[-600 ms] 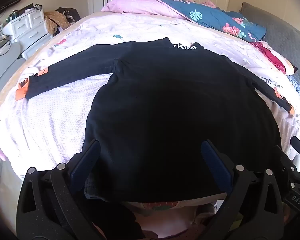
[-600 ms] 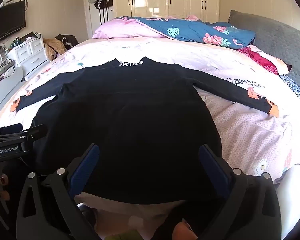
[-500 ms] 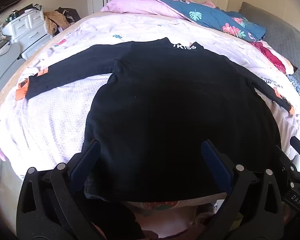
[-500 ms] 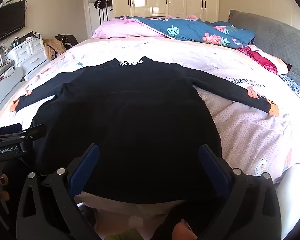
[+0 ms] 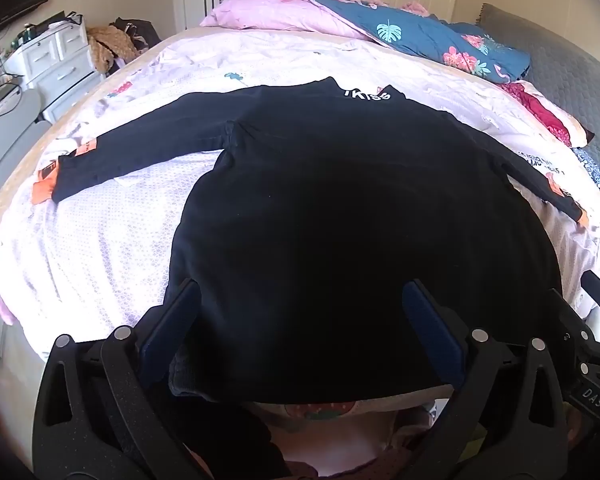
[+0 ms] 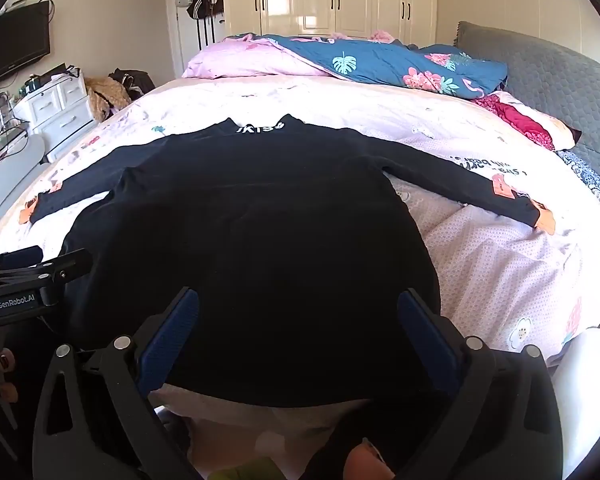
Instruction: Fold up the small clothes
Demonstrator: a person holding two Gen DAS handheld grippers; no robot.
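A black long-sleeved top (image 5: 340, 216) lies flat on the bed with both sleeves spread out, its collar with white lettering (image 5: 366, 95) at the far end. It also shows in the right wrist view (image 6: 260, 240). My left gripper (image 5: 300, 312) is open, its blue pads wide apart over the hem at the near edge. My right gripper (image 6: 298, 320) is open in the same way, over the hem further right. Neither holds the cloth. The left gripper's body (image 6: 28, 280) shows at the left of the right wrist view.
The bed has a pale pink patterned cover (image 5: 100, 240). A pink pillow (image 6: 252, 60) and a blue floral quilt (image 6: 400, 64) lie at the far end, a grey headboard (image 6: 560, 80) on the right. A white drawer unit (image 6: 56, 108) stands at the left.
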